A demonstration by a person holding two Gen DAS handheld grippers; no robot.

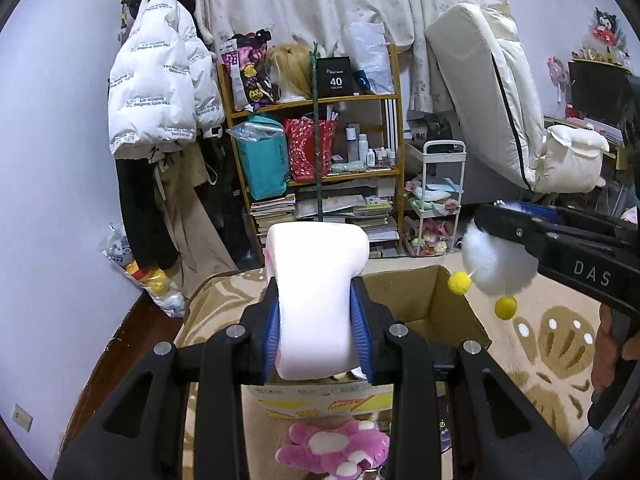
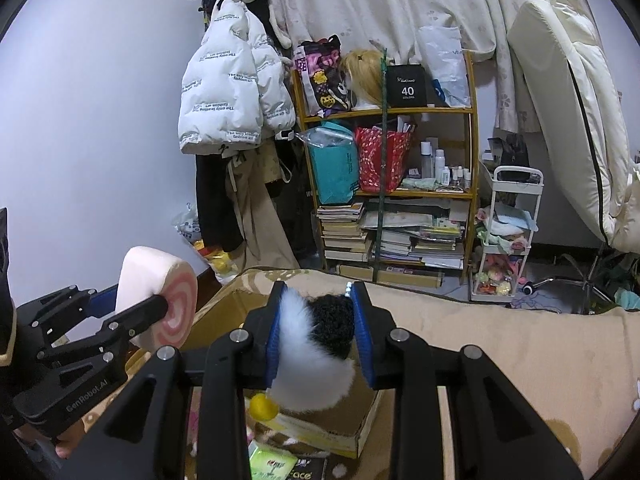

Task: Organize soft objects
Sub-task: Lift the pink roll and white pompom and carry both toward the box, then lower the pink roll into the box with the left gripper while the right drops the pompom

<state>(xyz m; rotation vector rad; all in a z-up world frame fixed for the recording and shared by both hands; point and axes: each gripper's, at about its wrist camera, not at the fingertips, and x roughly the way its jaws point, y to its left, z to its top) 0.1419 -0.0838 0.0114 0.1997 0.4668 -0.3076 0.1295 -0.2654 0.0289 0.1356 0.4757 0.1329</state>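
Observation:
My left gripper (image 1: 318, 300) is shut on a white roll-cake cushion (image 1: 318, 300) with a pink swirl on its end face (image 2: 178, 312), held above the near edge of an open cardboard box (image 1: 436, 300). My right gripper (image 2: 318, 330) is shut on a fluffy white and black plush (image 2: 316, 376) with yellow pom-poms (image 1: 459, 282), hanging over the same box (image 2: 224, 312). In the left wrist view the right gripper (image 1: 500, 220) comes in from the right with the plush (image 1: 500, 264) dangling under it. In the right wrist view the left gripper (image 2: 160, 300) enters from the left.
A pink and white plush paw (image 1: 336, 446) lies on the beige patterned rug (image 1: 552, 336) before the box. Behind stand a cluttered wooden shelf (image 1: 316, 140), a white trolley (image 1: 436, 200), hanging coats (image 1: 160, 92) and a white chair (image 1: 520, 112). A green packet (image 2: 272, 462) lies near the box.

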